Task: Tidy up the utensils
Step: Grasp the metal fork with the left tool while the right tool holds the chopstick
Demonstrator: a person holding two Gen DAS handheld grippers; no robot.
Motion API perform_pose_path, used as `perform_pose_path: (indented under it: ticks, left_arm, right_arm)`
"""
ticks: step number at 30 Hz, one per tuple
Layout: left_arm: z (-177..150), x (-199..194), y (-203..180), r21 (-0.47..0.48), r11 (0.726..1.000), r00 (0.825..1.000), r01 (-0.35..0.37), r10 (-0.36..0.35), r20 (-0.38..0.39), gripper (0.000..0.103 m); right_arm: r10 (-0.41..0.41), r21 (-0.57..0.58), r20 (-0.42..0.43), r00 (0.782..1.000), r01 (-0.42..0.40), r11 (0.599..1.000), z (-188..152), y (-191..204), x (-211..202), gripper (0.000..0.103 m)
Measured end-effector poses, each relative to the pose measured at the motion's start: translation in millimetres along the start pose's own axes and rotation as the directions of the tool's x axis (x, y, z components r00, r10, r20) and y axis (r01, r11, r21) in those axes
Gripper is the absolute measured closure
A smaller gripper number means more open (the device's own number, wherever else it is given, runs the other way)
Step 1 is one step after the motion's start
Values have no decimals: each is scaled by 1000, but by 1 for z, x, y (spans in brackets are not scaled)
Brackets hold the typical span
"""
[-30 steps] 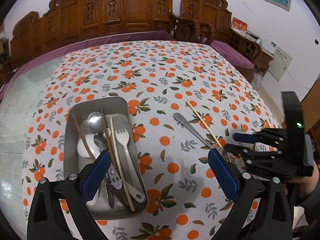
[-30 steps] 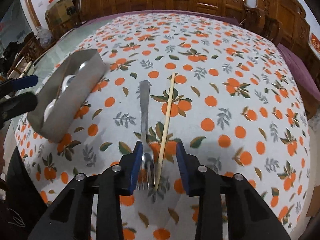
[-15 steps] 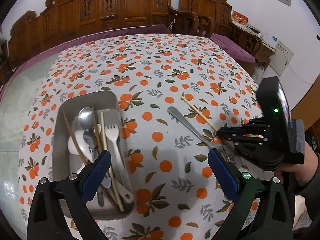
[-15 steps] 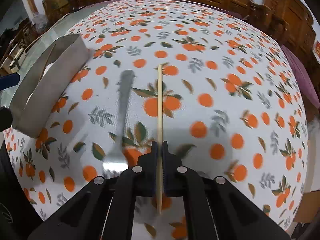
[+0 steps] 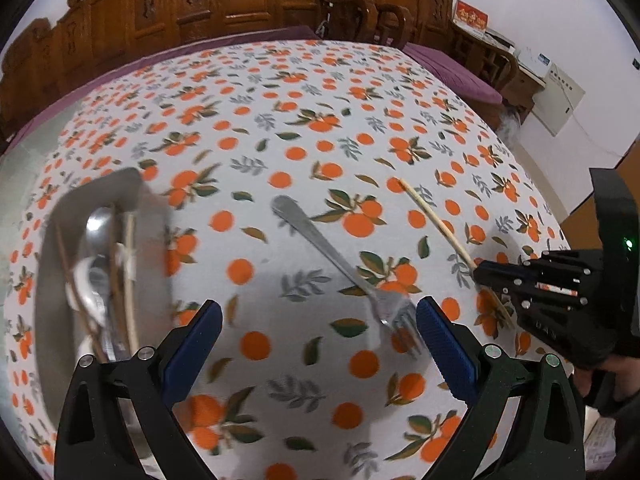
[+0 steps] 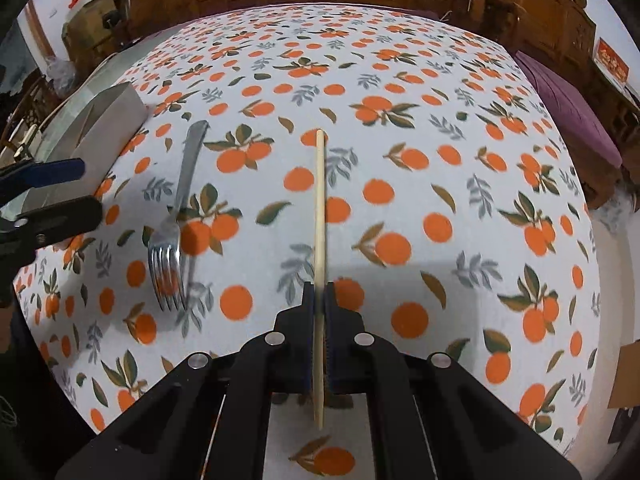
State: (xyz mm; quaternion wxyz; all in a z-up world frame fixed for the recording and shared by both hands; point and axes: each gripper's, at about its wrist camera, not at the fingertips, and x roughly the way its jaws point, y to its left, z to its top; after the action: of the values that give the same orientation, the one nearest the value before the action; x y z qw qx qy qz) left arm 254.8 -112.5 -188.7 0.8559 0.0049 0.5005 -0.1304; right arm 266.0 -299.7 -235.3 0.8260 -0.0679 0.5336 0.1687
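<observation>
On the orange-print surface (image 6: pixel 460 128), the right gripper (image 6: pixel 319 304) has its jaws clamped on a wooden chopstick (image 6: pixel 319 200).

From that gripper's own camera the chopstick runs straight toward twelve o'clock, its near end poking back past the jaws. A metal fork (image 6: pixel 176 216) lies flat at about ten o'clock of the jaws, tines toward the camera, handle pointing away toward the steel tray (image 6: pixel 100 128) farther out at ten o'clock. Seen from the left gripper (image 5: pixel 320 344), whose blue-padded jaws stand wide apart and hold nothing, the fork's tines sit between the pads near the one at three o'clock, and the tray at nine o'clock holds spoons and chopsticks, blurred.
</observation>
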Motion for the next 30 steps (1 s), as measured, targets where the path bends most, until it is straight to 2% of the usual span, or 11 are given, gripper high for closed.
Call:
perform_pose_path:
  ticks: [6,11,14,18,21,23,25,28,30]
  left_arm:
    - [-5,16,-14,-14,999,999,42,-42,-24,10]
    - [-8,32,-19,-44,996,996,74,-77,-53,31]
    - [-10,39,-22,-65,991,990,118,-123,-71,48]
    - [-12,41,-25,-78,987,988,140,-144,-52,55]
    - [-11,42,-28,-85,982,984,168,-173,-51,74]
    - [-10,41,-29,-83,983,985,164,-168,-49,78]
    - [-8,36,-29,-86,982,984,168,-172,-37,91]
    - [-8,32,-25,-96,982,985,161,-166,-42,100]
    - [-8,27,-22,-92,982,985,164,-168,-36,100]
  right_arm:
    - [20,11,20,1000,-21,1000,-8,-4,-2,97]
    - [31,14,29,999,-32,999,-12,-6,-4,97]
    - [33,16,30,999,-33,999,-12,-6,-5,97]
    - [32,18,33,999,-32,999,-13,-7,-5,97]
    - [32,22,33,999,-33,999,-13,-7,-5,97]
    - [29,23,33,999,-30,999,-13,-7,-5,97]
    - [25,23,33,999,-26,999,-13,-6,-5,97]
    - [20,27,37,999,-21,999,-12,-6,-4,97]
    - [12,29,38,999,-13,999,-11,-5,-3,97]
